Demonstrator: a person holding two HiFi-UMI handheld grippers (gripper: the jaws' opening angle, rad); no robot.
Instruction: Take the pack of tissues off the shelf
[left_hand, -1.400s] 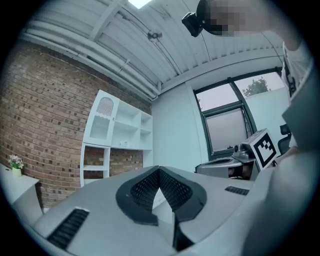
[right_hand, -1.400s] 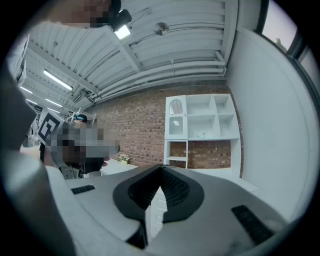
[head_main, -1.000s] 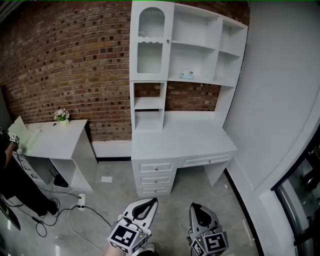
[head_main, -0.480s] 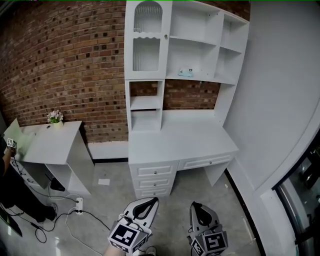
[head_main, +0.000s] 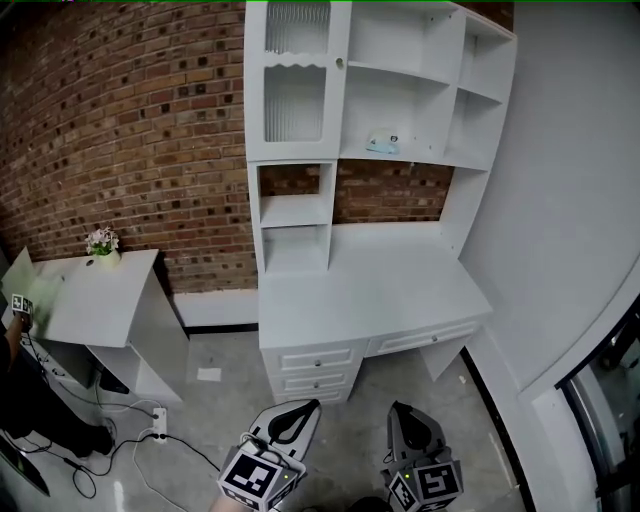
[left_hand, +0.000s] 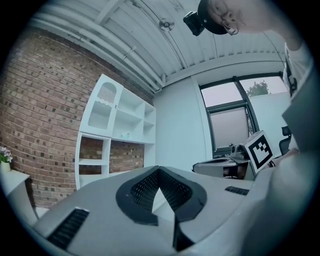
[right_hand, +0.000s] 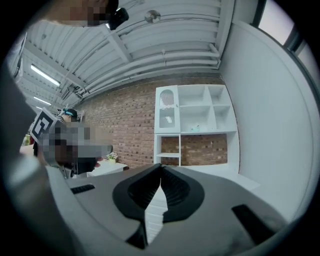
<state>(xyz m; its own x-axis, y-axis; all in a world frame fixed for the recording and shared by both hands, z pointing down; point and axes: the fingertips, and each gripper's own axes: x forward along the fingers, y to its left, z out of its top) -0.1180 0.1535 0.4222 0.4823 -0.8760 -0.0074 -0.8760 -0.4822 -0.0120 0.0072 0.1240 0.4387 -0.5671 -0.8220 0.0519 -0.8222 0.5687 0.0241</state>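
The pack of tissues (head_main: 381, 144) is a small pale blue-green packet. It lies on a middle shelf board (head_main: 425, 161) of the white shelf unit above the desk, and shows tiny in the left gripper view (left_hand: 125, 135) and the right gripper view (right_hand: 196, 128). Both grippers hang low at the bottom of the head view, over the floor and well short of the desk. My left gripper (head_main: 308, 405) is shut and empty, its tips meeting (left_hand: 158, 169). My right gripper (head_main: 403, 410) is shut and empty too (right_hand: 161, 165).
A white desk (head_main: 380, 290) with drawers (head_main: 318, 358) stands under the shelf unit against the brick wall. A white side table (head_main: 90, 300) with a flower pot (head_main: 100, 243) is at the left, beside a person (head_main: 20, 380). Cables and a power strip (head_main: 155, 437) lie on the floor.
The head view has drifted nearer the desk and shelf unit, which now fill more of the frame. Both grippers stay low at the bottom, shut as before.
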